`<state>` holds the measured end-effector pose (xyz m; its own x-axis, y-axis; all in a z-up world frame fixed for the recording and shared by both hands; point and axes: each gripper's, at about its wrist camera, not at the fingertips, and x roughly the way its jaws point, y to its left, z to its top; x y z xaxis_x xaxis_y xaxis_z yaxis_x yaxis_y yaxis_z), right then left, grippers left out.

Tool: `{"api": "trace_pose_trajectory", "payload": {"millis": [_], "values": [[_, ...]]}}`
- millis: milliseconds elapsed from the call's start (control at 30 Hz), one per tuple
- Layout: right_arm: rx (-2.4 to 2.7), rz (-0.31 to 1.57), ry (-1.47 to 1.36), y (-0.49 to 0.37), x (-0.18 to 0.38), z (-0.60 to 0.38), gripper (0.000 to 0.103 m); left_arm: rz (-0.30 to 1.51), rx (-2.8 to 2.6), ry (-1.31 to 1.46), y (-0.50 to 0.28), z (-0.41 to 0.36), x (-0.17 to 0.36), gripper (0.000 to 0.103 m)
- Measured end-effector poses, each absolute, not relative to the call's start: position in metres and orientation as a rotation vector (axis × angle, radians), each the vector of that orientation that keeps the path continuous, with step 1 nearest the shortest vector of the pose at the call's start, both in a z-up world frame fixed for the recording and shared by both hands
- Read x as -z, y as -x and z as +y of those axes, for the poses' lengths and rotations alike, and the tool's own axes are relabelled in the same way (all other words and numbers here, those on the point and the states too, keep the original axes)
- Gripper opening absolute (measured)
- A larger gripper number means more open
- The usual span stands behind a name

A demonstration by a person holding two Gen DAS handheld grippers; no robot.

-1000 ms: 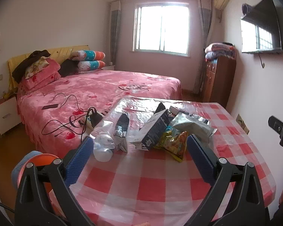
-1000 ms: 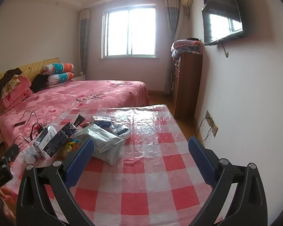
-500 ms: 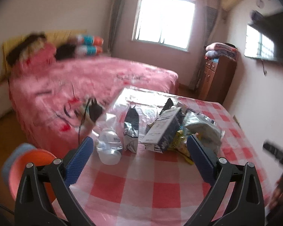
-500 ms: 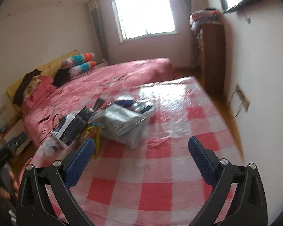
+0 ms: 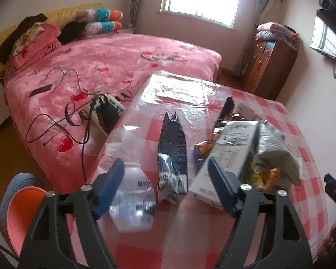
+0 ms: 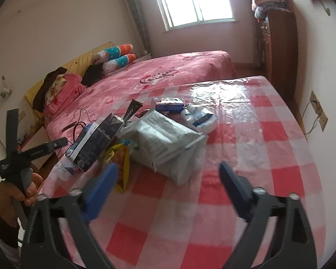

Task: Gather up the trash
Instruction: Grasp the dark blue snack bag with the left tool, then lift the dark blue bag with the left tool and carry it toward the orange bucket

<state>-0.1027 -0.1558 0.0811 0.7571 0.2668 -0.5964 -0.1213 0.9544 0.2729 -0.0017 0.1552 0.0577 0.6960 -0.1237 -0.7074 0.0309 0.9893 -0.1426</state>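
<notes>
Trash lies on a red-checked table (image 5: 168, 242). In the left wrist view, a crushed clear bottle (image 5: 134, 199), a dark foil packet (image 5: 172, 154), a white carton (image 5: 228, 154) and a yellow snack bag (image 5: 264, 174) sit close ahead. My left gripper (image 5: 168, 186) is open and empty, just before the foil packet. My right gripper (image 6: 168, 183) is open and empty, near a grey plastic bag (image 6: 163, 139). The carton (image 6: 94, 143), yellow bag (image 6: 121, 163), a tissue pack (image 6: 199, 116) and a blue box (image 6: 168, 104) show there too.
An orange bin (image 5: 22, 213) stands on the floor left of the table. A pink bed (image 5: 96, 67) with cables and a power strip (image 5: 107, 112) lies beyond. A wooden cabinet (image 5: 268, 65) stands by the far wall. The table (image 6: 257, 157) shows bare checked cloth at right.
Both grippers have moved forward and tilted down toward the trash pile. The left one has come close to the bottle and foil packet. Both jaws stay open.
</notes>
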Motion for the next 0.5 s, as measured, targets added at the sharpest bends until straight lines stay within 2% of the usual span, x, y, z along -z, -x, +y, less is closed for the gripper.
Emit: {"api": "trace_pose_trajectory", "payload": {"millis": [167, 200, 267, 433, 500], "values": [[-0.304, 0.717, -0.176, 0.066, -0.083, -0.146, 0.086, 0.840, 0.094, 0.127, -0.021, 0.154, -0.045, 0.063], [-0.322, 0.732, -0.157, 0.057, -0.083, -0.142, 0.090, 0.852, 0.101, 0.125, -0.026, 0.153, -0.042, 0.061], [-0.347, 0.754, -0.133, 0.039, -0.082, -0.137, 0.093, 0.866, 0.108, 0.129, -0.031, 0.150, -0.038, 0.051], [-0.388, 0.796, -0.085, 0.005, -0.073, -0.132, 0.095, 0.899, 0.119, 0.133, -0.042, 0.142, -0.028, 0.037], [-0.406, 0.833, -0.057, -0.008, -0.065, -0.128, 0.095, 0.899, 0.122, 0.132, -0.044, 0.138, -0.026, 0.036]]}}
